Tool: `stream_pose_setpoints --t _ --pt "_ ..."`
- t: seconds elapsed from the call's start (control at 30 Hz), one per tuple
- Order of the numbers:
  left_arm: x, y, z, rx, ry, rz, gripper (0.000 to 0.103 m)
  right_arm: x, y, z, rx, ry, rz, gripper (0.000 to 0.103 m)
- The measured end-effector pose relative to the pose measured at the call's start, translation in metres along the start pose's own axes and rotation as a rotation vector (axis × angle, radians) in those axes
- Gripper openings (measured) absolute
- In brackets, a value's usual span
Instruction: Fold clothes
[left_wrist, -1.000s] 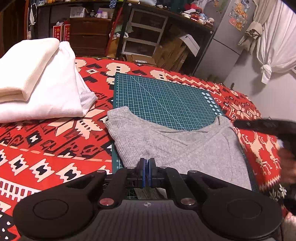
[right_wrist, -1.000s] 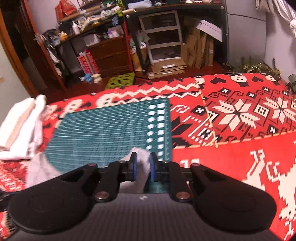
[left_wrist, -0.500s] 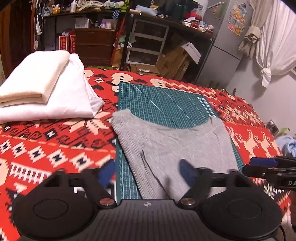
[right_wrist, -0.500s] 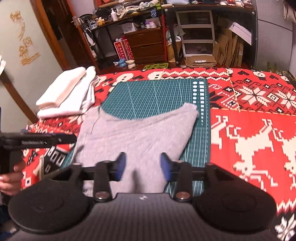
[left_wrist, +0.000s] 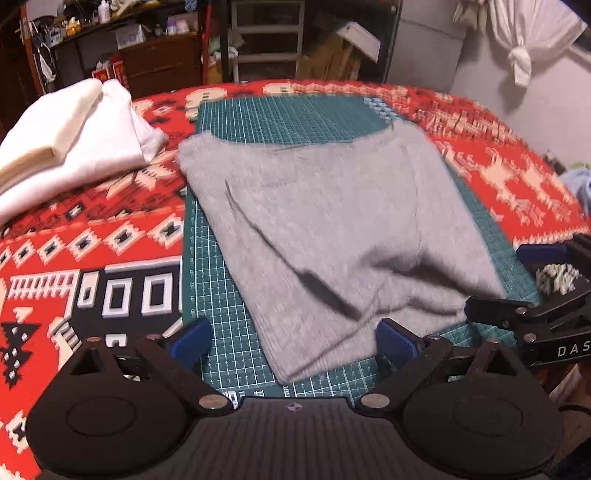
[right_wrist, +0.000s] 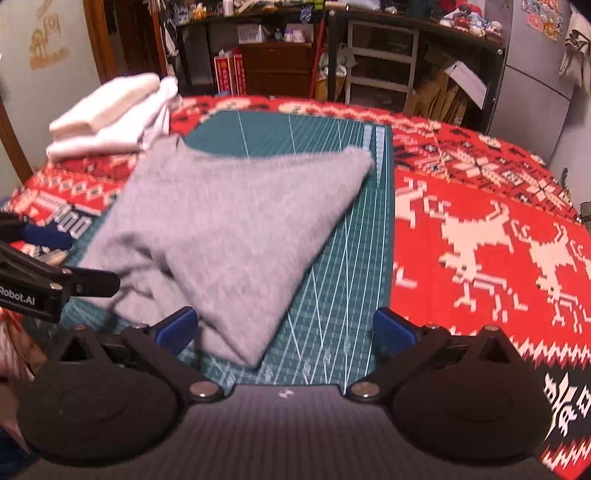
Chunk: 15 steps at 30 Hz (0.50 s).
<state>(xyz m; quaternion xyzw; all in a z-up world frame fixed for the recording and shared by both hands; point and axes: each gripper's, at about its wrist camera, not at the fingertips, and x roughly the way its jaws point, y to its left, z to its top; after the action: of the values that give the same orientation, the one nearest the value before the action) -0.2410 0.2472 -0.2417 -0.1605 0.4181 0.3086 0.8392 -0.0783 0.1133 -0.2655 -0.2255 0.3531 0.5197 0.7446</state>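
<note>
Two grippers hang over a half-folded grey garment (left_wrist: 325, 236), their jaws opening wide and gripping nothing. Between the left gripper (left_wrist: 295, 341) pads lies the garment's near left corner, untouched; the right gripper (right_wrist: 284, 330) frames the near right corner, which sits just ahead of its left pad. Beyond both, the garment rests flat on a green cutting mat (left_wrist: 280, 118), itself on a red patterned cloth (right_wrist: 480, 221). Farther off, to the left, a folded white pile (left_wrist: 74, 140) waits. A rumple shows near the right gripper; the next fold would likely go best if that were smoothed first and both near corners were pinched evenly.
</note>
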Motion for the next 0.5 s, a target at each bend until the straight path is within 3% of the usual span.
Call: stream_pose_setpoints --t 0.33,0.5 --pt "0.0 -0.006 -0.014 0.002 -0.092 0.026 0.103 0.003 0.007 -0.01 0.031 -0.008 -0.069 0.103" --pt "-0.001 -0.007 -0.017 -0.008 -0.115 0.034 0.103 0.0 0.01 -0.022 0.049 -0.085 -0.087 0.103"
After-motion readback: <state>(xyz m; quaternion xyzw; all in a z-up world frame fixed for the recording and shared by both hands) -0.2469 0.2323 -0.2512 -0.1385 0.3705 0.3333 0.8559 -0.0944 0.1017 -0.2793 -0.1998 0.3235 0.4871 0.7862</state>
